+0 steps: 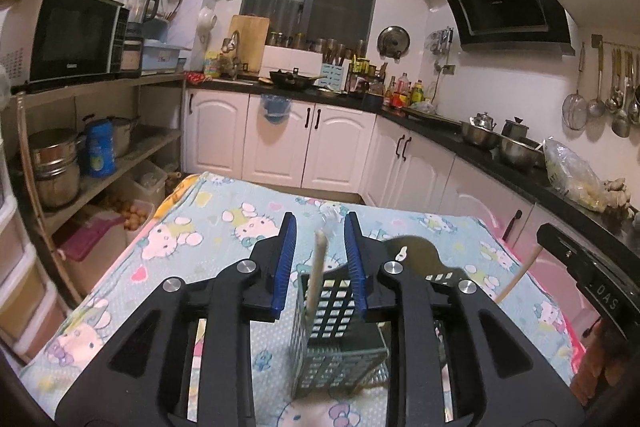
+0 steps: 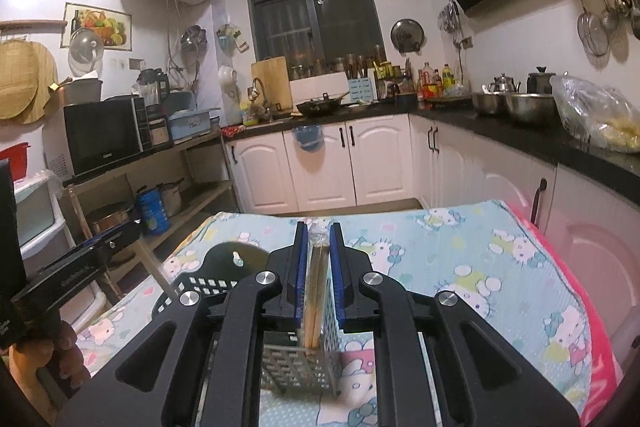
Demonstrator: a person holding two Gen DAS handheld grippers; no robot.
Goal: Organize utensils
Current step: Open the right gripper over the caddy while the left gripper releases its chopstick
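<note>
A dark green slotted utensil basket (image 1: 340,331) stands on the Hello Kitty tablecloth (image 1: 224,227). A pale wooden stick-like utensil (image 1: 317,267) stands upright in it. My left gripper (image 1: 320,231) is open, its blue pads either side of that utensil without touching. In the right wrist view my right gripper (image 2: 319,239) is shut on a plastic-wrapped pair of wooden chopsticks (image 2: 316,287), whose lower ends dip into the basket (image 2: 300,363). A black slotted tray (image 2: 200,287) lies to the left.
White cabinets and a dark counter (image 1: 500,151) with pots run along the back and right. A shelf (image 1: 100,147) with a microwave and pots stands at left. The other gripper's black body (image 1: 580,267) shows at the right edge.
</note>
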